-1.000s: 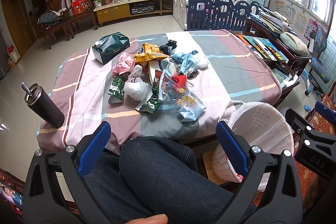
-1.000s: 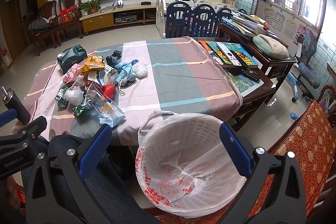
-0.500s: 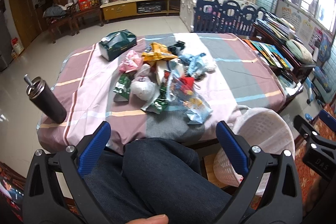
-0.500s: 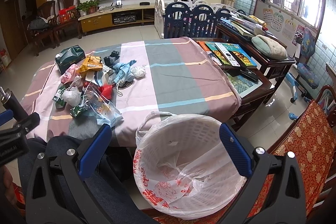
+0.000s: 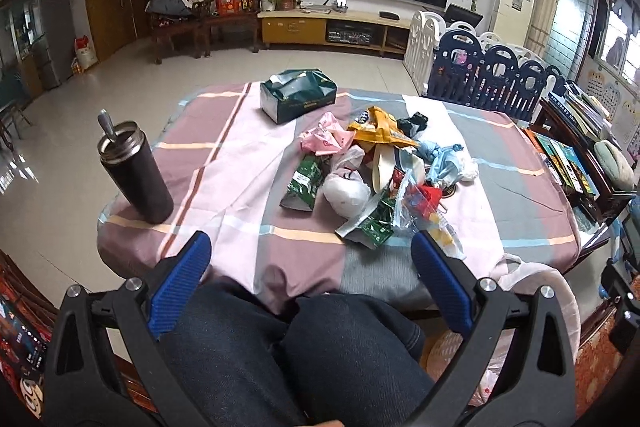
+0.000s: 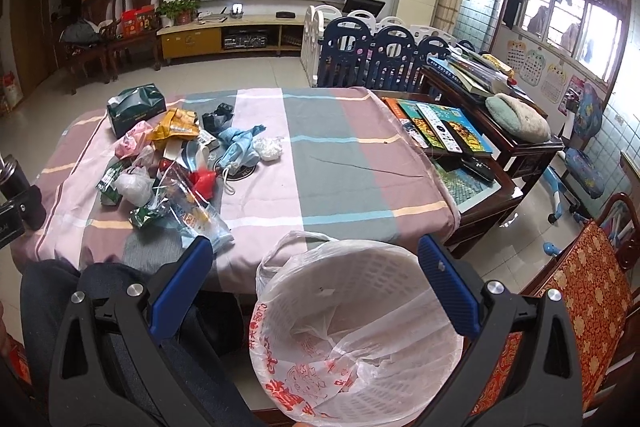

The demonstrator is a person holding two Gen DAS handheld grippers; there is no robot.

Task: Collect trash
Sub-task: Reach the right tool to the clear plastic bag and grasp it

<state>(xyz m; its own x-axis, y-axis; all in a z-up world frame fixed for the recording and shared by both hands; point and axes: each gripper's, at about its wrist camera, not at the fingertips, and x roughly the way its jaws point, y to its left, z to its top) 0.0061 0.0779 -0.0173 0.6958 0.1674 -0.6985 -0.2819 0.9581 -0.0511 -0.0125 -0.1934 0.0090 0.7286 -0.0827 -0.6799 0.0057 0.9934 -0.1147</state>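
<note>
We held the left gripper above our knees, with its blue fingers wide apart and nothing between them. Compared with one second before, this gripper had risen and turned a little to the left: the dark steel tumbler came nearer to the middle of the view, and the heap of trash on the bench looked closer. The trash, wrappers and small bags, lay in the middle of the striped cloth, near a green tissue box, well apart from both grippers. The right gripper had hardly moved; its fingers were also wide apart and empty, over the white basket lined with a plastic bag, which stood just beside the bench edge. The heap stayed as before.
</note>
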